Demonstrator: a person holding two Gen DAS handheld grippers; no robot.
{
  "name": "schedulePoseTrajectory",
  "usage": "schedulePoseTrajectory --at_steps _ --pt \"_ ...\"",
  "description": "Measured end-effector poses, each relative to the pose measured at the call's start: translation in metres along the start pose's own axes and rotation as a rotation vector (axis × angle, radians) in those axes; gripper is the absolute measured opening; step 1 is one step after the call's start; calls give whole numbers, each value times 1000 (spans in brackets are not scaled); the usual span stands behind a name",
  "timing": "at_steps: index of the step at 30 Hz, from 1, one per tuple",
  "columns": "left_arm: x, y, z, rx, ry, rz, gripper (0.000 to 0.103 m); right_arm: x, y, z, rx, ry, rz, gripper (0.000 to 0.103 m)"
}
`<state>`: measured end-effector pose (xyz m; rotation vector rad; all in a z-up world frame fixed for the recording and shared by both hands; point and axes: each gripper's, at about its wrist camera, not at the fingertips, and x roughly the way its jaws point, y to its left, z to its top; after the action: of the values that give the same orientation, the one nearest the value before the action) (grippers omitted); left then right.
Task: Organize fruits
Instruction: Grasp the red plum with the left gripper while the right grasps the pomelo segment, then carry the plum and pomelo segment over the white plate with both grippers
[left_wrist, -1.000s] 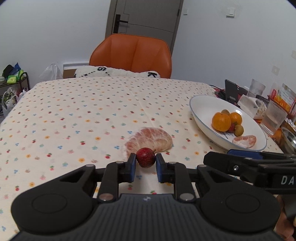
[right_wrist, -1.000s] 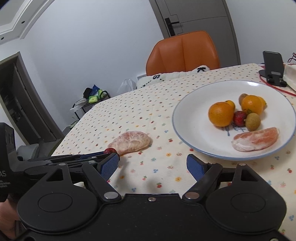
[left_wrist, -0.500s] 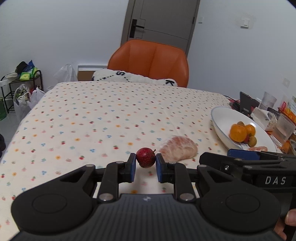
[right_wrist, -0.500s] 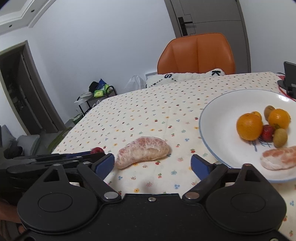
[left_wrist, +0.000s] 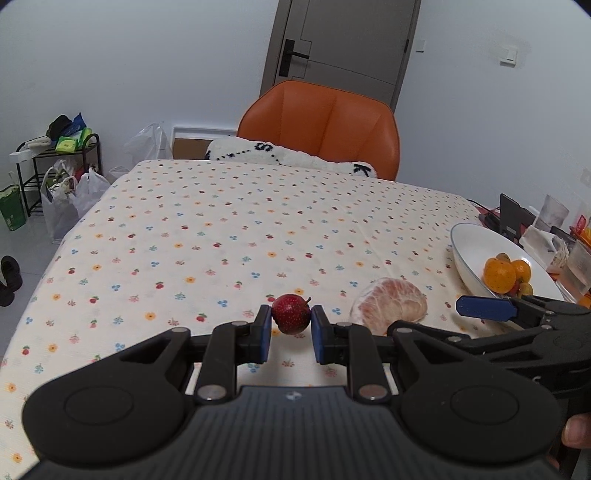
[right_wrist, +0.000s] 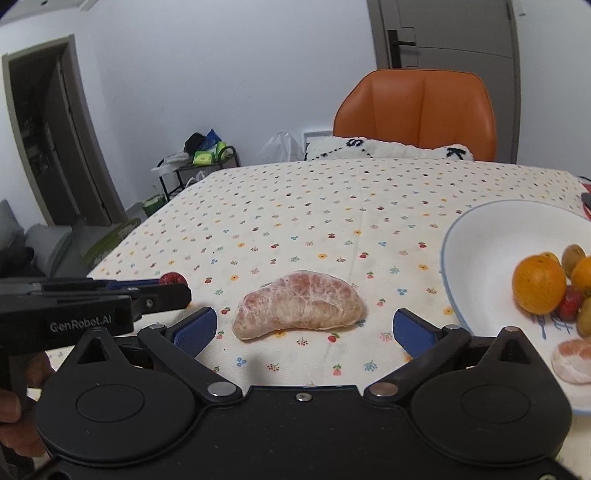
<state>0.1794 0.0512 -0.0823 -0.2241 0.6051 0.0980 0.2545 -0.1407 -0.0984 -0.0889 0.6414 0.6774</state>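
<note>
Shifted leftward since the earlier frames: the left gripper (left_wrist: 291, 334), now further from the plate (left_wrist: 466, 246); the pomelo segment (right_wrist: 300, 304) is now centred before the right gripper (right_wrist: 304, 329).

- Left gripper: clamped on a red berry (left_wrist: 291, 314), held just above the tablecloth (left_wrist: 229, 236).
- Right gripper: jaws spread wide, nothing held, segment lying on the cloth between and just ahead of the pads.
- Berry: mostly hidden behind the left gripper in the right view.
- Plate: cut off at the right edge; oranges (right_wrist: 539, 278), kiwis and a second segment (right_wrist: 574, 360) are partly seen.
- Items behind the plate — hard to make out.
</note>
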Motion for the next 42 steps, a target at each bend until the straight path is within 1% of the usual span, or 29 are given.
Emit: schedulePoseTrajectory --at_steps 8,15,21,23,24,25,26,30,33,42 --pt "2 9 0 -13 3 10 21 11 6 6 -42 11 6 103" --pt "5 18 0 -34 1 15 21 27 16 12 -101 46 8 103" --pt "5 25 -1 -47 3 24 21 37 21 13 -140 69 -14 103" --pt "4 26 -2 -47 5 27 21 38 22 12 -147 72 -22 100" --pt "4 26 -2 -48 6 26 21 39 21 12 -146 79 -33 93" --pt "4 26 -2 -48 6 26 21 41 19 12 -137 81 -44 89" --pt "4 25 -2 -46 5 26 21 39 18 12 -133 69 -40 89" --pt "2 23 -1 -43 1 22 21 33 13 13 -95 69 -14 88" --pt "0 19 0 -36 -6 17 21 24 10 13 -69 46 -2 87" --pt "-7 1 4 -10 -22 -5 21 -9 4 20 -41 -24 0 87"
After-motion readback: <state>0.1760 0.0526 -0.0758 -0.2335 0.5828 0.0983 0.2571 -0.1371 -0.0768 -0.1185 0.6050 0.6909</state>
